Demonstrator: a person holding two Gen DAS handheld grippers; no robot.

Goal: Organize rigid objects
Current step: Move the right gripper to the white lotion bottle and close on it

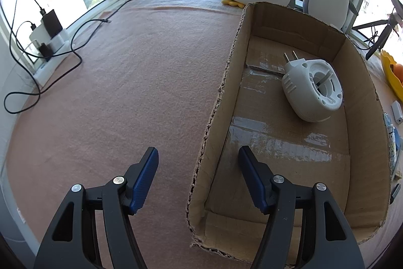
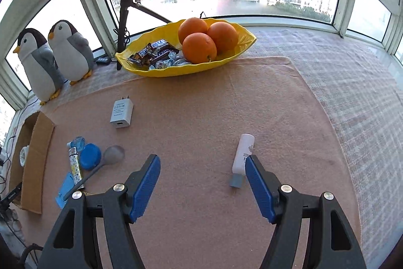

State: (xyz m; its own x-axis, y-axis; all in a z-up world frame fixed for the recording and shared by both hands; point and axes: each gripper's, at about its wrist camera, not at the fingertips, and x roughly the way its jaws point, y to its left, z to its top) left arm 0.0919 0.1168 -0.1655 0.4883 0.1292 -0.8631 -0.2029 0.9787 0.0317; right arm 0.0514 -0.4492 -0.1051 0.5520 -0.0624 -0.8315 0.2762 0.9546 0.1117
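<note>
An open cardboard box [image 1: 365, 117] lies on the pink cloth with a white plug-in device [image 1: 312, 90] inside. My left gripper [image 1: 197, 150] is open and straddles the box's left wall, one finger outside and one inside, gripping nothing. In the right wrist view the box [image 2: 35, 155] is at the far left. My right gripper [image 2: 203, 158] hangs open over the cloth. A white tube with a grey cap [image 2: 243, 153] lies just beyond its right finger. A white charger [image 2: 121, 114], a blue round lid [image 2: 90, 156], a grey spoon [image 2: 114, 155] and a patterned stick [image 2: 75, 165] lie to the left.
A yellow dish [image 2: 241, 49] with three oranges and candy bars stands at the back. Two plush penguins [image 2: 70, 52] and a ring-light tripod [image 2: 123, 24] are by the window. A power strip [image 1: 50, 42] with black cables lies at the left edge.
</note>
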